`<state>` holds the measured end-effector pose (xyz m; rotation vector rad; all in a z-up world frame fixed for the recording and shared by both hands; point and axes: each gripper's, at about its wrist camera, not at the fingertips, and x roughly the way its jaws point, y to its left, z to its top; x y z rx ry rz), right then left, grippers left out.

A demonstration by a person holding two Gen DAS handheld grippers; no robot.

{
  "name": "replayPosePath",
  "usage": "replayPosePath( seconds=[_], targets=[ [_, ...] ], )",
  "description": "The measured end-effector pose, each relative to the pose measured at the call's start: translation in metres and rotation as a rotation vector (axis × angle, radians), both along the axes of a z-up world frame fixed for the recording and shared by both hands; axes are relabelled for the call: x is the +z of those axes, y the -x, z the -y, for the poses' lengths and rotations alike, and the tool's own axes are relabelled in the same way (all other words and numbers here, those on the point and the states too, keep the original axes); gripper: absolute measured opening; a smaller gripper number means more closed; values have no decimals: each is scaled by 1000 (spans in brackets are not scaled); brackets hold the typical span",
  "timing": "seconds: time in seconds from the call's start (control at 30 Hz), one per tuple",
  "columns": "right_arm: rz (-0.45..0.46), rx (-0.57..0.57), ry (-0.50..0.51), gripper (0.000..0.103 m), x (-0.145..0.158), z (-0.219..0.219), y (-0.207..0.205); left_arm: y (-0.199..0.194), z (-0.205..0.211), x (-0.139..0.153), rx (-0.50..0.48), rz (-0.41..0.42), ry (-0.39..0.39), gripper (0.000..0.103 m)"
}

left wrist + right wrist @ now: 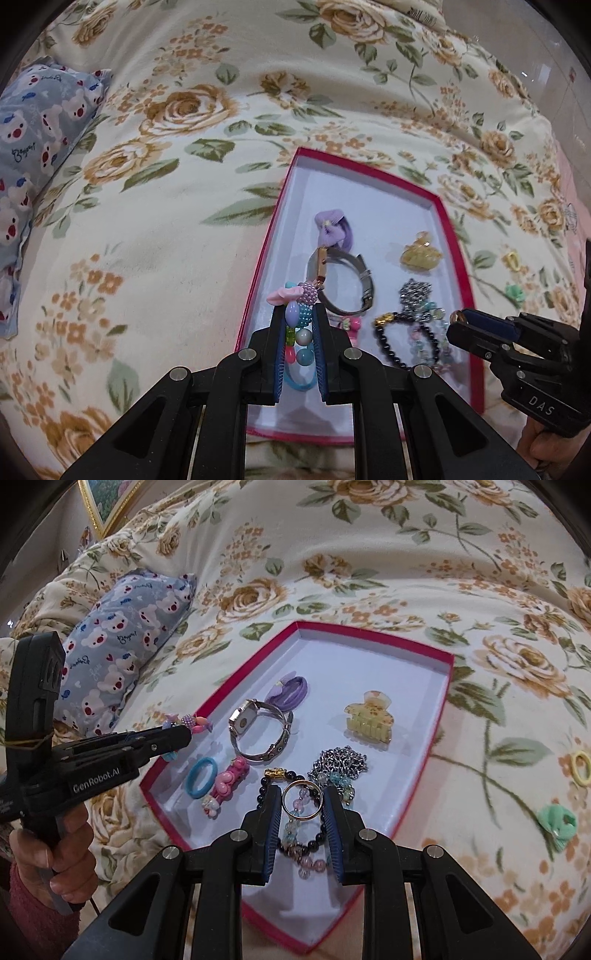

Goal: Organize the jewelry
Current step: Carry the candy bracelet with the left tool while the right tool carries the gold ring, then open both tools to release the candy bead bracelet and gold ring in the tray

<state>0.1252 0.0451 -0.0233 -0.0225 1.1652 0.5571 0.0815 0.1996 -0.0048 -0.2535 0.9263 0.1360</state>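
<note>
A red-rimmed white tray [458, 236] [439, 709] lies on the floral bedspread. In it are a purple hair tie [290, 692], a wristwatch [258, 727], a yellow claw clip [369, 720], a blue ring tie [201, 777], a pink clip [227, 786], a silver chain [340, 764] and beaded bracelets [303, 853]. My left gripper [300, 314] [184, 734] is shut on a colourful beaded bracelet [297, 332] above the tray's left edge. My right gripper [303, 799] [458, 317] is shut on a gold ring [303, 799] above the bracelets.
A blue bear-print pillow [122, 653] lies left of the tray. A yellow hair tie [581, 768] and a mint green flower clip [557, 825] lie on the bedspread right of the tray. A framed picture [107, 502] stands at the far left.
</note>
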Motion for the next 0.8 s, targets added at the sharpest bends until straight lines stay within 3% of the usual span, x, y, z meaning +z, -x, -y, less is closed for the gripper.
replayPosePath(
  seconds=[0.47, 0.8],
  targets=[
    [-33, 23, 42, 24, -20, -7, -2, -10, -4, -29, 21, -56, 25, 13],
    [-49, 16, 39, 27, -24, -7, -3, -10, -2, -31, 13, -61, 30, 14]
  ],
)
